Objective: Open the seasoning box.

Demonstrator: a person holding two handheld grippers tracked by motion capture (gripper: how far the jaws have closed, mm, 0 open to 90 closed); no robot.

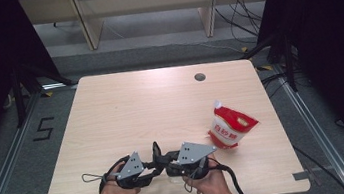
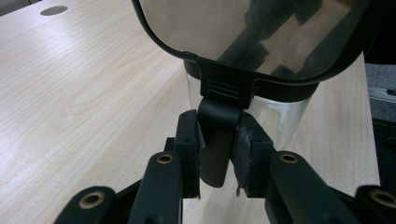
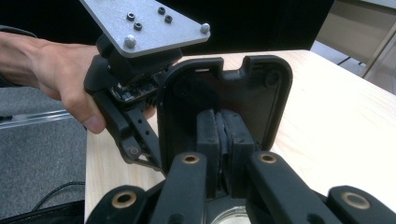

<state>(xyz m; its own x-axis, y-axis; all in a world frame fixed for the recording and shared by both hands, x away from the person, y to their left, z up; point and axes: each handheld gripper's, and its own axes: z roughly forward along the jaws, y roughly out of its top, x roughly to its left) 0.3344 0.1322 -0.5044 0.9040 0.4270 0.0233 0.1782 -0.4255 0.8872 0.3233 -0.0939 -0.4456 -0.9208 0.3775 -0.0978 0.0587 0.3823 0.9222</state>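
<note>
At the near edge of the surface (image 1: 126, 108), your left gripper (image 2: 217, 154) pinches the black latch tab (image 2: 217, 140) of the clear container (image 1: 172, 170). Your right gripper (image 3: 219, 140) is pressed together beside its open lid (image 3: 224, 88). Far right stands a red-white bag (image 1: 229, 127).

I'm looking down at a light wood-grain table (image 1: 126, 113) with rounded corners. There's a round cable hole (image 1: 200, 77) up around 1 o'clock near the far edge. A red and white bag (image 1: 231, 125) sits at roughly 3 o'clock, leaning a bit. Down at 6 o'clock, close to my edge, a clear container with a black lid (image 1: 168, 164) rests on the tabletop.
</note>
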